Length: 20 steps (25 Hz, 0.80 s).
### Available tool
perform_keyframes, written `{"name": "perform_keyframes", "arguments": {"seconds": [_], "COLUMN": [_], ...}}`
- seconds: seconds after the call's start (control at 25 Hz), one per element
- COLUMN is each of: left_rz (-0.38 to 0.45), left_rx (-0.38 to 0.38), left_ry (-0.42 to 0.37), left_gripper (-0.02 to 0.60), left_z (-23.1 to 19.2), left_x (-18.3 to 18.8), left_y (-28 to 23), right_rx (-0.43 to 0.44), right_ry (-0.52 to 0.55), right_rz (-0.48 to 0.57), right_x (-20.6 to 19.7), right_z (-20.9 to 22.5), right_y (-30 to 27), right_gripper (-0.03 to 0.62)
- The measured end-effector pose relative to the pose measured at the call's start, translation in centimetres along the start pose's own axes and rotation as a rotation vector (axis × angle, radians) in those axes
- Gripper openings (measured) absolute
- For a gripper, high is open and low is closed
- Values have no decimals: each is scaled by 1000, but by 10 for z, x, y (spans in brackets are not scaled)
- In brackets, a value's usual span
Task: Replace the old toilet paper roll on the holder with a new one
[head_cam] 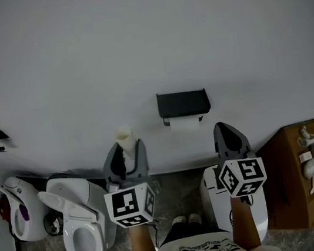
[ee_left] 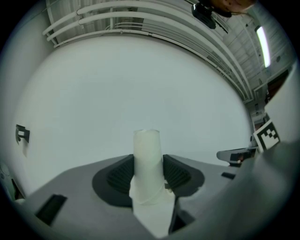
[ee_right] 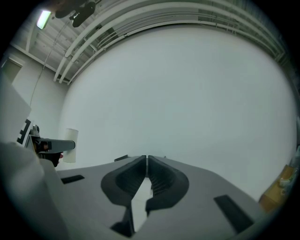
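Left of centre in the head view, grips a thin pale paper tube [head_cam: 124, 137] upright between the left gripper [head_cam: 126, 149] jaws. Right of centre, shows the right gripper [head_cam: 222, 127] jaws pressed together, empty. Above, between both, shows a white roll [head_cam: 185, 124] under the black holder [head_cam: 183, 103].

My right gripper [ee_right: 146, 158] has its jaws pressed together with nothing between them, facing a bare white wall [ee_right: 187, 89]. At far left I see the left gripper [ee_right: 55, 145] with an upright pale tube [ee_right: 71, 146] at its tip.
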<state>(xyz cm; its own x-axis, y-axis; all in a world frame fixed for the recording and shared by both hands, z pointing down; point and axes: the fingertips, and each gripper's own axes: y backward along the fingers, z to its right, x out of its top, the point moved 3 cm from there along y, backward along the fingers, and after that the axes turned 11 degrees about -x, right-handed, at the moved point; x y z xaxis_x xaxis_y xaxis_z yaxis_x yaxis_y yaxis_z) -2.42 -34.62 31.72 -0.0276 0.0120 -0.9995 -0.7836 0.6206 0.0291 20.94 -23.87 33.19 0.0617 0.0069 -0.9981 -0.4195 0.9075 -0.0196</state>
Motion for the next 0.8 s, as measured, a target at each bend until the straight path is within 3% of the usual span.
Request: {"name": "perform_keyframes", "arguments": {"seconds": [0.8], "left_rz": [-5], "left_rx": [11], "left_ry": [-14], "left_gripper": [196], "left_z": [-4], "left_x": [-1], "left_y": [5], "right_rx": [3], "right_ry": [4], "right_rz": [-9], "right_x": [-3], "right_z": [-1], "right_y": [0], "right_gripper": [29]}}
